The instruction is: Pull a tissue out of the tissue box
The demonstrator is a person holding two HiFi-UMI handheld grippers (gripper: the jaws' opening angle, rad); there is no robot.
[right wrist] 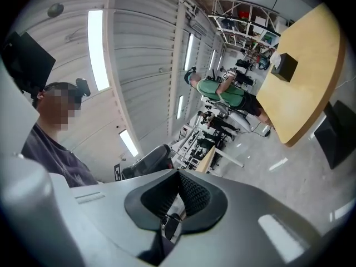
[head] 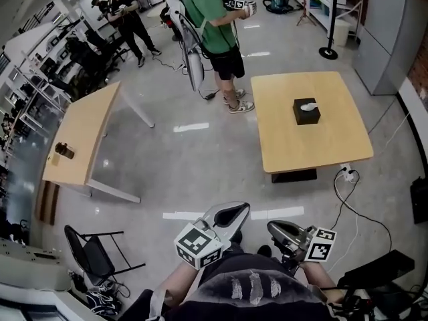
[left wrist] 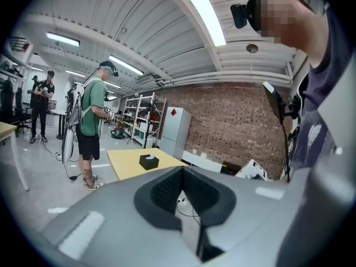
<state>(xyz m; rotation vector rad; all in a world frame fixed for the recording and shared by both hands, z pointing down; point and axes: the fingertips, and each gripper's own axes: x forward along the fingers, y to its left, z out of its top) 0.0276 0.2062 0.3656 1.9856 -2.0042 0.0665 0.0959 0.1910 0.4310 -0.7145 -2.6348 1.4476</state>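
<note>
**Holding both grippers shut, well short of the tissue box**

Scanning from the left of the head view, I see a long table [head: 83, 129] with white legs and a small dark object [head: 64, 150] lying near its edge. A black folding chair [head: 90, 254] stands below it, close to my left side. At the top left a person in black [head: 127, 19] stands well back. Nearer the middle, a person in a green shirt [head: 214, 15] stands just beside the far left corner of the square table [head: 301, 146].

The tissue box [head: 306, 114], black, sits on that square table a little right of its centre. A white tissue [head: 309, 104] pokes up from its top. A power strip [head: 347, 172] with a white cable lies on the floor by the table's near right corner, and a grey cabinet [head: 391, 32] stands at the far right. Only bare floor [head: 194, 172] lies between my grippers and the table.

My left gripper [head: 231, 214] is held low, close to my body. It points slightly downward toward the table, its jaws pressed together with nothing between them. My right gripper [head: 284, 231] sits just beside it, rolled over so that the table appears tipped up at the right of its view. Its jaws are likewise together and empty. Both are well apart from the box.
</note>
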